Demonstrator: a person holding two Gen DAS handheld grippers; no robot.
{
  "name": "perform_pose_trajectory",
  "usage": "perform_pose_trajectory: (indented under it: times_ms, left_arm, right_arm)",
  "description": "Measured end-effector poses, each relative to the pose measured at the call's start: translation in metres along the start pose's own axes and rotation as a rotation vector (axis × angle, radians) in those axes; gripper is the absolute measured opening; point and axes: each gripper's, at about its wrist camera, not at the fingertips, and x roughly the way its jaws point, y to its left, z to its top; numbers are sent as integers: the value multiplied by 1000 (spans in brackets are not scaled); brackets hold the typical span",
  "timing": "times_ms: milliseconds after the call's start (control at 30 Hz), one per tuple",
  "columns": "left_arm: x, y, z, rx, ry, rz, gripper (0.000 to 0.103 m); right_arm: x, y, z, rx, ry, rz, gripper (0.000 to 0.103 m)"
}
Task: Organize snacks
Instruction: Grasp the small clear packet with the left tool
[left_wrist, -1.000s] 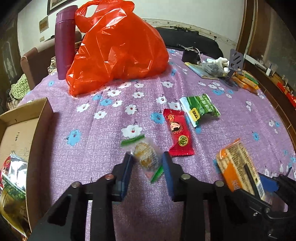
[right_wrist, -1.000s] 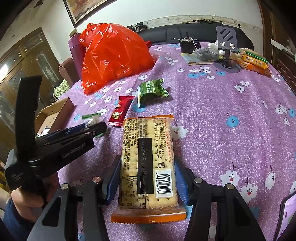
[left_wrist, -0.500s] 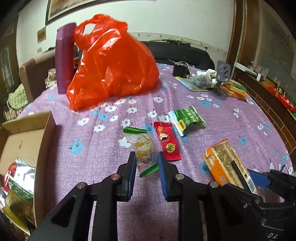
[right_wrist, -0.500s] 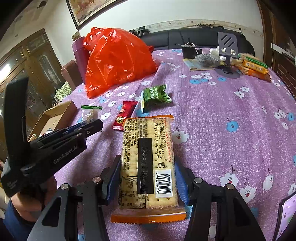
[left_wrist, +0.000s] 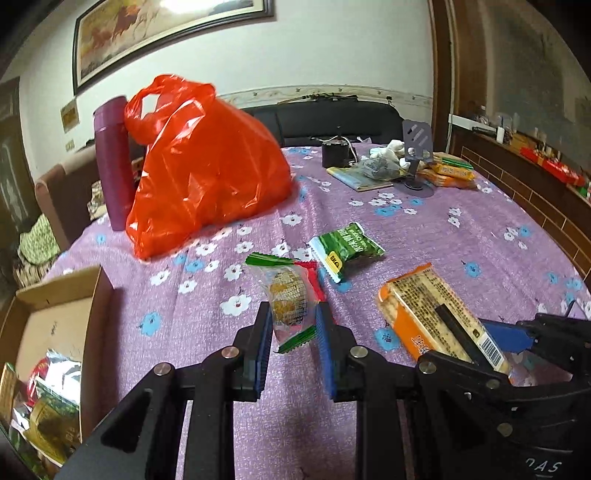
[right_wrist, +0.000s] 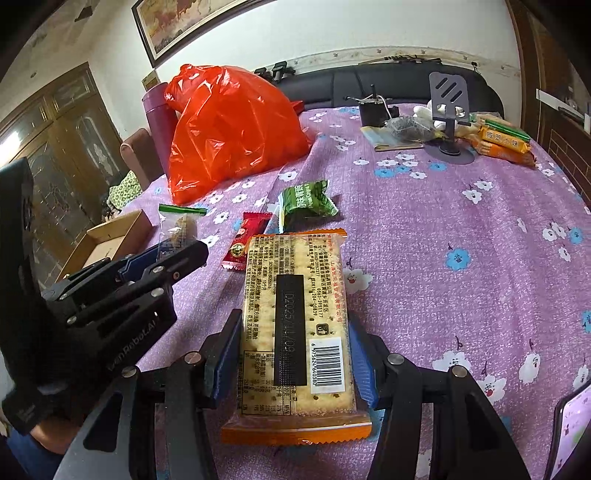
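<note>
While each gripper clamps a snack above the table, two more packets lie on the cloth.

The left gripper is closed on a clear pastry packet with green crimped ends and a round golden cake inside, held upright off the cloth; the right gripper grips a long cracker pack by its sides, orange-edged, with printed text, a black strip and a barcode facing up. Beyond them a red candy packet and a green snack packet lie near each other on the purple flowered tablecloth. An open cardboard box holding foil packets sits at the table's left edge, with a bulging orange plastic bag and purple flask farther back, a phone stand at the far right, and a framed horse painting on the white wall.
</note>
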Motion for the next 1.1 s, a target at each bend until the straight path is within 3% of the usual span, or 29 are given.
perform_pose_trajectory:
  times_ms: [367, 1100]
  left_arm:
    - [-6, -6, 2, 41, -43, 40, 22]
    - [-8, -2, 3, 22, -49, 52, 22]
  right_arm:
    - [-1, 0, 0, 6, -7, -2, 57]
    - [2, -6, 3, 40, -8, -6, 57]
